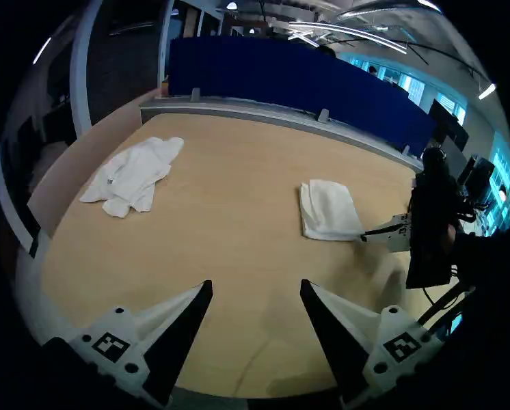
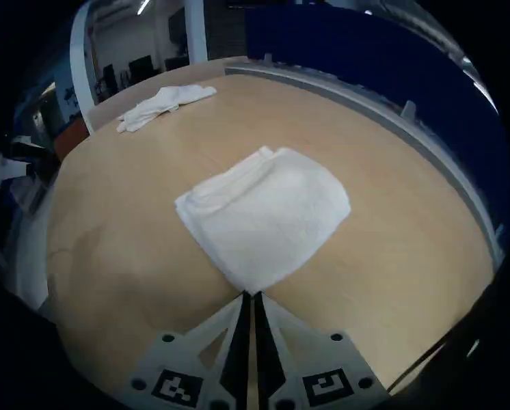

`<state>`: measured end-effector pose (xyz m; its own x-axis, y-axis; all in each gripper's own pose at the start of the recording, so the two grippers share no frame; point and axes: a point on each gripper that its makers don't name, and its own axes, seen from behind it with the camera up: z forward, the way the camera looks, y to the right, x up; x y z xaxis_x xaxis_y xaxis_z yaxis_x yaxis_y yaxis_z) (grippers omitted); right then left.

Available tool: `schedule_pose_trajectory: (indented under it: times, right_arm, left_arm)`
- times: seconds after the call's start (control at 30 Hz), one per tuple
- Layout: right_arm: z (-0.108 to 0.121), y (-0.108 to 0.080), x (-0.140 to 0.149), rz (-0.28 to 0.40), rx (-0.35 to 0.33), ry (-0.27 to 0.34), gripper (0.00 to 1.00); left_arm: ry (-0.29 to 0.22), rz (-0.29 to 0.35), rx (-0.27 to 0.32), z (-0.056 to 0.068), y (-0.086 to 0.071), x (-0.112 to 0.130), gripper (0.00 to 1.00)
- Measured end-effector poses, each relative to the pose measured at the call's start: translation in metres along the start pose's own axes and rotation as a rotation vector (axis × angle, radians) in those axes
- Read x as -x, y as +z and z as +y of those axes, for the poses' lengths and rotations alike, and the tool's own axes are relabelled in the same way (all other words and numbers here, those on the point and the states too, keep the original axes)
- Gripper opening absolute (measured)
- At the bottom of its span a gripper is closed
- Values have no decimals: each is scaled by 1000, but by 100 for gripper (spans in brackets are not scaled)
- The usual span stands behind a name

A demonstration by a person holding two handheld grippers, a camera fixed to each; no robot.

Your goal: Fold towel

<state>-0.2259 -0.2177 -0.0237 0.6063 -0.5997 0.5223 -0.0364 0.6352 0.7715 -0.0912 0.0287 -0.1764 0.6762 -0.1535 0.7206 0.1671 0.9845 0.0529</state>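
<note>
Towel [image 2: 269, 212] folded, open table [image 2: 405, 225] around; right tongs [image 2: 251, 294] closed, apparently on its corner; left tongs [image 1: 255, 283] open

White wedge fingers [image 1: 160, 318] with black inner faces on left hand-held gripper [image 1: 255, 283], square black-and-white markers [image 1: 110, 346], right hand-held gripper [image 2: 251, 295] alike, small dark screw holes

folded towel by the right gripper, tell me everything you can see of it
The folded towel is white, soft terry-looking cloth, folded into a compact, roughly rectangular pad with rounded corners. One long side shows a thick rolled fold with stacked layers; the rest is smooth. It lies flat on the light wooden table, apart from the crumpled towel farther off. Its near corner meets the tips of the right gripper, whose jaws are closed; whether they pinch the cloth cannot be told.
</note>
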Motion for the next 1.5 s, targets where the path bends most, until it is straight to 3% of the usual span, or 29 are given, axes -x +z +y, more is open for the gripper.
schedule_pose_trajectory:
  times: [0.2,0.8,1.0,1.5]
  right_arm:
    - [4,-18,-30,58,13,-16,4]
    - [29,-97,-159,305,67,-59,4]
    - [41,-111,-167,319,87,-56,3]
    - [86,-145,-155,320,118,-4,3]
  left_arm:
    - [4,14,6,3,-2,-8,95]
    - [33,89,37,21,-8,-44,95]
    - [41,98,50,28,-10,-48,95]
    - [25,89,85,41,-7,-48,95]
